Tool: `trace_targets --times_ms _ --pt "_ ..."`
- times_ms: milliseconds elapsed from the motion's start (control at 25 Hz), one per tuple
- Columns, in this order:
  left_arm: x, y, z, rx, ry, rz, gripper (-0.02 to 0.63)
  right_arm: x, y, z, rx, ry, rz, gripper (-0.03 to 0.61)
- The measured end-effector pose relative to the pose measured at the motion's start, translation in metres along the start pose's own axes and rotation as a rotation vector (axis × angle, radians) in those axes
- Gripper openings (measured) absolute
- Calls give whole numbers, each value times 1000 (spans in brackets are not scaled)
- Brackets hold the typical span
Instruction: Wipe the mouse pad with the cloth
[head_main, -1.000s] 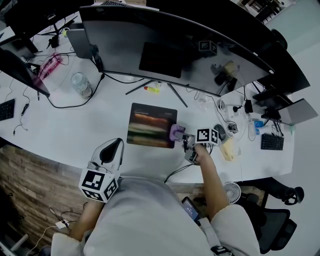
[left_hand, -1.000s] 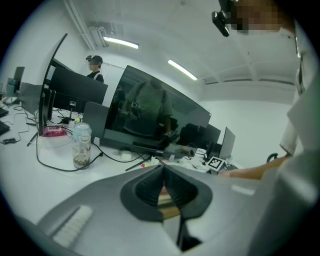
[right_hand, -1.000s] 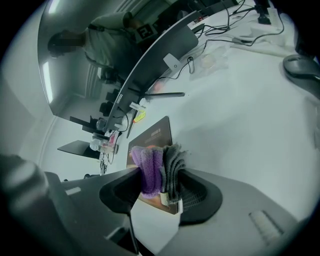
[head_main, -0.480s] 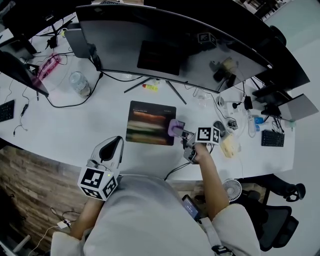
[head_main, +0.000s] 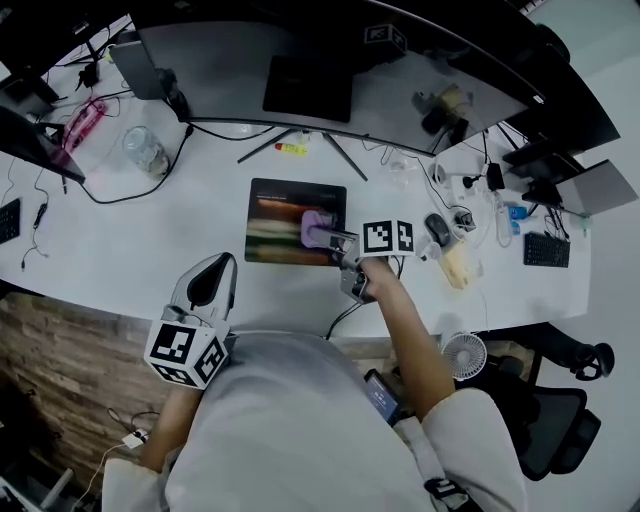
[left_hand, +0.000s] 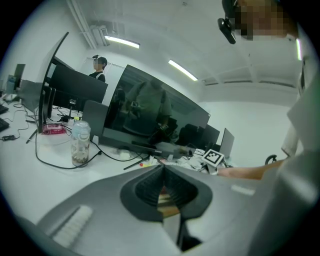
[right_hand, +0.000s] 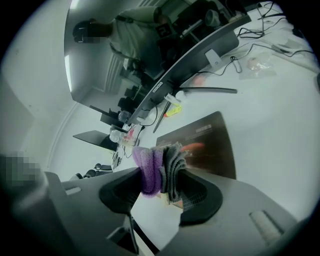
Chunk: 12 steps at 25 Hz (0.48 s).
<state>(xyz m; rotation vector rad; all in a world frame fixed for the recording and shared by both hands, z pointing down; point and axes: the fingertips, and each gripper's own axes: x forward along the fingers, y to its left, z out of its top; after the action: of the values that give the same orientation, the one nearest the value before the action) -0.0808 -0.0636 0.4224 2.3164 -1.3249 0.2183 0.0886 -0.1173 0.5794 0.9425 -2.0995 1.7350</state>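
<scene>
Right gripper (head_main: 338, 243) clenches the soft, limp cloth (head_main: 318, 228) by its bunched middle on the mouse pad (head_main: 272, 214); left gripper (head_main: 215, 272) fingers (left_hand: 100, 200) are closed, empty.

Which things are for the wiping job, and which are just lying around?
For the job:
cloth
mouse pad
right gripper, holding the cloth

Just lying about:
clear jar
yellow marker
monitor
</scene>
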Motion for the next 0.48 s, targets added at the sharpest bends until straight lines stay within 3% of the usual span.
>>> trace_targets --times_ms 480 --pt "1 3 -2 -5 6 1 0 61 42 -41 -105 147 40 216"
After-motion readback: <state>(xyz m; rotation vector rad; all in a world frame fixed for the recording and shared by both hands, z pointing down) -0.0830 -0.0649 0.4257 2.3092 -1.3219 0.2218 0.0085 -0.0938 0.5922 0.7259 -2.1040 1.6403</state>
